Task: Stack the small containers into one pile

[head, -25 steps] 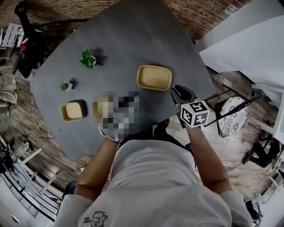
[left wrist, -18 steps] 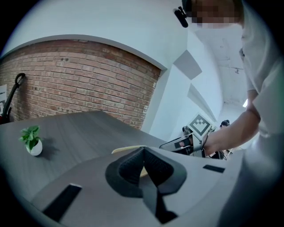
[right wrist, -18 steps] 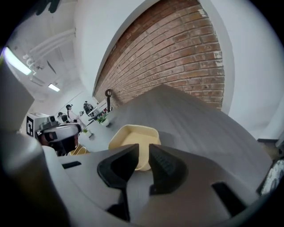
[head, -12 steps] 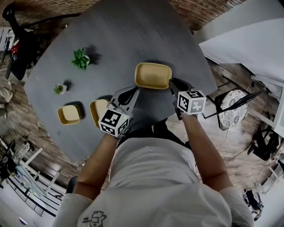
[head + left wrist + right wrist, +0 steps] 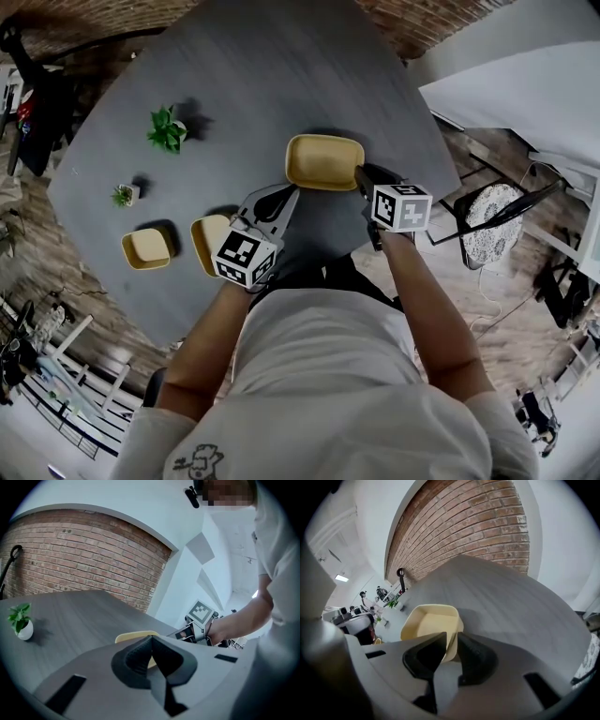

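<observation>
Three yellow containers sit on the dark grey table (image 5: 281, 66): a large one (image 5: 324, 161), a middle one (image 5: 206, 242) and a small one (image 5: 148, 247). My right gripper (image 5: 362, 174) is at the large container's near right corner. In the right gripper view its jaws have just been closing. They straddle the wall of the large container (image 5: 429, 620), so the right gripper (image 5: 449, 637) is shut on it. My left gripper (image 5: 279, 193) hovers beside the middle container. In its own view the left gripper (image 5: 151, 639) is shut on nothing, and the large container's rim (image 5: 132, 635) shows behind it.
Two small potted plants (image 5: 167, 128) (image 5: 123, 194) stand on the table's left part, one of them (image 5: 21, 620) also in the left gripper view. The table's near edge runs just under both grippers. A round stool (image 5: 487, 234) stands off the table to the right.
Both grippers have come down toward the table. The right one has moved up to the large container's near right corner. Since half a second ago little has shifted.
</observation>
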The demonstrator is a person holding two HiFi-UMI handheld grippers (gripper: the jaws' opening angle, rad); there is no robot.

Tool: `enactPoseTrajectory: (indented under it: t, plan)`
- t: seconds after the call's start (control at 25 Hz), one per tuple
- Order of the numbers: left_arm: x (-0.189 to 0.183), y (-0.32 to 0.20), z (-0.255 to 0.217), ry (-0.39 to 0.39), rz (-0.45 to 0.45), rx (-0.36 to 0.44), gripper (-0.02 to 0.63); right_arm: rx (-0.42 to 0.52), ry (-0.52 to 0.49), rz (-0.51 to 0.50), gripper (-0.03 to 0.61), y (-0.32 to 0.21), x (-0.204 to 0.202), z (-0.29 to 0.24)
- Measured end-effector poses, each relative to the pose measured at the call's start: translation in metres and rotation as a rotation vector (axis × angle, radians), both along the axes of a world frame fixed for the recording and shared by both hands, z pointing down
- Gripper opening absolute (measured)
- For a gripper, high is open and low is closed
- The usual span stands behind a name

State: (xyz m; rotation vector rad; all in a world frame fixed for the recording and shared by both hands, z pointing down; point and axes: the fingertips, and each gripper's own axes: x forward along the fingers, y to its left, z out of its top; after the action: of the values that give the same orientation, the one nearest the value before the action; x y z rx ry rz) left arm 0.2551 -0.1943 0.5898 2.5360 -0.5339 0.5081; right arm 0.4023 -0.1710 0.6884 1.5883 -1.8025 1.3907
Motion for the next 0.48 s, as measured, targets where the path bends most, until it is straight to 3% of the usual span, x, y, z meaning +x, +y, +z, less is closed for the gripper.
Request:
enactPoseTrajectory:
  t: [0.48]
  plan:
    - [-0.015, -0.006, 0.004, 0.005, -0.036, -0.016, 0.011, -0.001, 0.026, 0.032, 0.026, -0.008, 0.004, 0.000]
